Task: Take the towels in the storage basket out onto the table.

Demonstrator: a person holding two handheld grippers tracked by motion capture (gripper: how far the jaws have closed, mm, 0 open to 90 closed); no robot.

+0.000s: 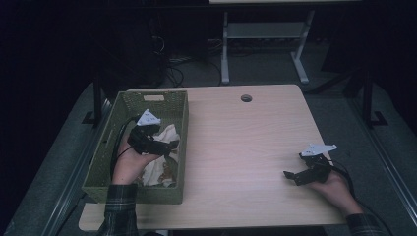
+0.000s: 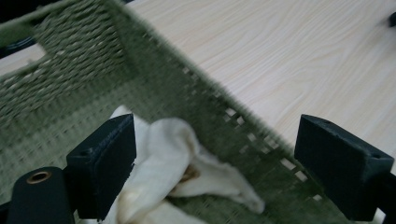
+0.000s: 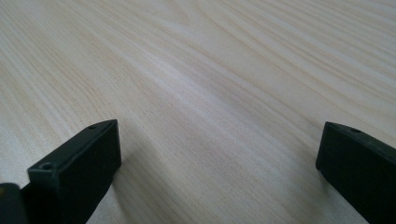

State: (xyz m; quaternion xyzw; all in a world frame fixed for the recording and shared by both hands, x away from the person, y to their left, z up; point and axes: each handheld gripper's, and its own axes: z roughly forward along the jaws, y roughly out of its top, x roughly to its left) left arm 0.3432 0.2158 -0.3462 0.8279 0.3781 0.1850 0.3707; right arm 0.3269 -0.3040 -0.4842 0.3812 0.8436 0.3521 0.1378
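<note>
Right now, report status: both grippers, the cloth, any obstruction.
Left gripper open over cloth inside green basket. Right gripper open, empty, above table. Basket wall runs between left jaws.

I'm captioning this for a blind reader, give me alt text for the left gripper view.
An open hand-held gripper hangs over a cream cloth lying inside a green woven basket. Its jaws straddle the basket's wall, with pale wooden table beyond.

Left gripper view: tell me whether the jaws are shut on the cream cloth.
No: the left gripper has its jaws wide apart above the cream cloth, which lies loose in the green woven basket.
</note>
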